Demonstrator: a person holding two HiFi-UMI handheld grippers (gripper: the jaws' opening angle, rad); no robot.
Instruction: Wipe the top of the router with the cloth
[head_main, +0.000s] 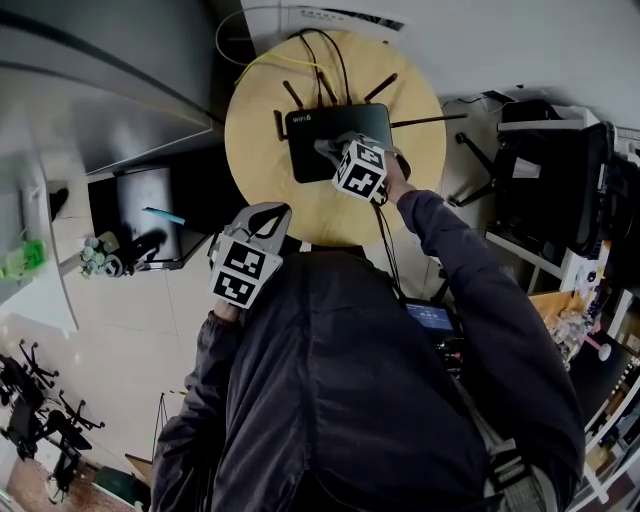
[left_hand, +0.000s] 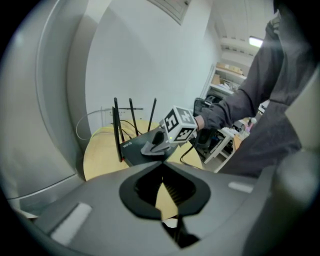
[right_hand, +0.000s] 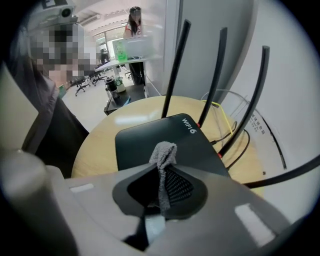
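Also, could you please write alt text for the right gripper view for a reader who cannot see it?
The right gripper is shut on a bunched grey cloth, held over a black router. The router lies on a round wooden table, its antennas upright.

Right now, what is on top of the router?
Only the right gripper, shut on the grey cloth, over the router top. Whether the cloth touches it is hidden by the gripper.
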